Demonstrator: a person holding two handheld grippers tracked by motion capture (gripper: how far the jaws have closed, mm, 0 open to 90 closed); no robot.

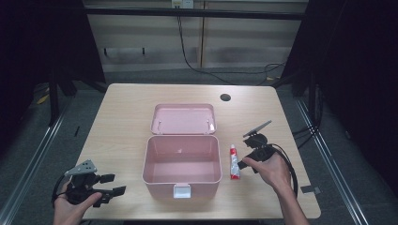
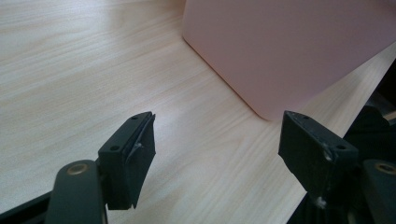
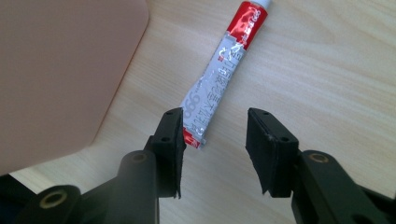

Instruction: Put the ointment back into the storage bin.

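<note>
An open pink box [image 1: 182, 180] stands mid-table, its lid [image 1: 184, 119] folded back behind it. A red and silver tube [image 1: 233, 164] lies flat just right of the box. My right gripper [image 1: 244, 162] is open beside the tube's near end. In the right gripper view the tube [image 3: 219, 74] runs away from the open right gripper [image 3: 215, 140], its crimped end close to the left finger [image 3: 170, 140], nothing held. My left gripper [image 1: 115, 184] is open near the front left, apart from the box. Its view shows the open left gripper [image 2: 217, 144] facing a box corner [image 2: 280, 46].
The wooden table [image 1: 122, 122] has a round cable hole [image 1: 225, 97] at the back right. A small grey tab [image 1: 309, 190] lies near the front right edge. Bare tabletop [image 2: 70, 70] spreads left of the box. Cables trail from the right gripper off the table's right side.
</note>
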